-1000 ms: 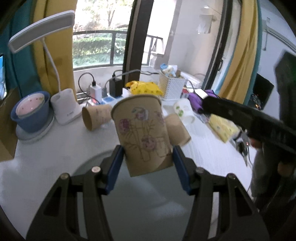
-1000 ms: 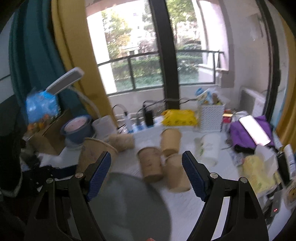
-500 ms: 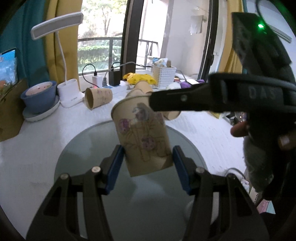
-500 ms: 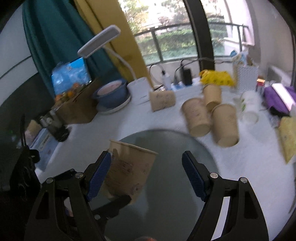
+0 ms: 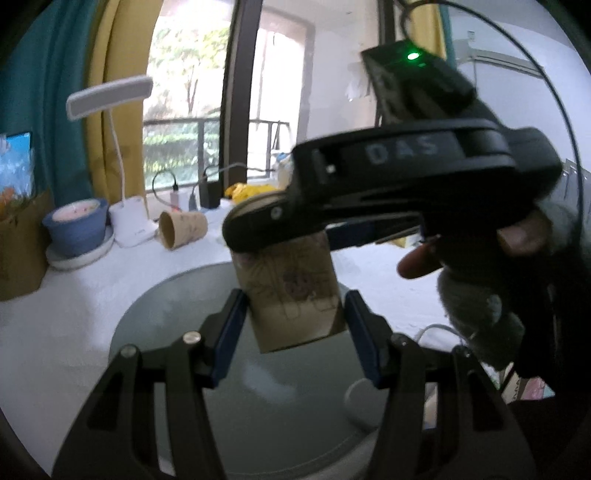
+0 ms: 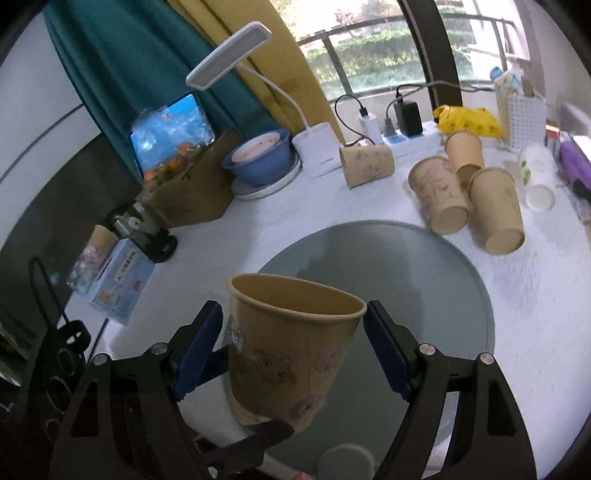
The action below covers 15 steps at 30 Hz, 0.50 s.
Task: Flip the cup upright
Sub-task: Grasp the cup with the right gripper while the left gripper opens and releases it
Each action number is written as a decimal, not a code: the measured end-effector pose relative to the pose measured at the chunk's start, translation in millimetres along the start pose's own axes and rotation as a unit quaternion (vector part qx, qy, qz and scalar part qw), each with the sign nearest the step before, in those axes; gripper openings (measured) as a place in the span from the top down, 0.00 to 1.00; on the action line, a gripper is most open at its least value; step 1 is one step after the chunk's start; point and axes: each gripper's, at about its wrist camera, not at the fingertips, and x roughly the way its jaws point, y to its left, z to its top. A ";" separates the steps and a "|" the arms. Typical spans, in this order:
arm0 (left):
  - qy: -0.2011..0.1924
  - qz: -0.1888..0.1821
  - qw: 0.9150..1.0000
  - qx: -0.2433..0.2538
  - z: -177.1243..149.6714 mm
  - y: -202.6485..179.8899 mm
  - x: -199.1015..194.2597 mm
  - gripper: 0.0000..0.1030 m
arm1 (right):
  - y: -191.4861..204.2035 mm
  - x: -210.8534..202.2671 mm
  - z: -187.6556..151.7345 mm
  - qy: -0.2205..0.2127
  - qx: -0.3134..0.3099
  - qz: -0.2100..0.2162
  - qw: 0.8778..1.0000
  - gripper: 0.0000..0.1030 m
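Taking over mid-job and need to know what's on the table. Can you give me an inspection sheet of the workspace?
Surface: white table with a round glass disc on it.
Job's things: paper cup held mouth up above the disc; four brown cups lie on their sides behind it.
Clutter: blue bowl, desk lamp, white basket, yellow bag, cardboard box, white cup on its side.
Grippers: left gripper shut on the cup near its base; right gripper open around the rim.
Cables: chargers plugged in by the window.
Surroundings: window railing, teal and yellow curtains.
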 end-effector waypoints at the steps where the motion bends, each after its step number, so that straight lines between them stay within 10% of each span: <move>1: -0.003 -0.003 1.000 0.001 -0.5 -0.8 -1.7 0.45 | 0.5 -0.9 -0.1 0.000 0.001 0.003 1.000 0.21; 15: -0.017 0.000 1.000 0.010 -5.1 -1.7 -8.7 0.44 | -0.1 -0.9 1.4 0.011 0.007 0.027 1.000 0.28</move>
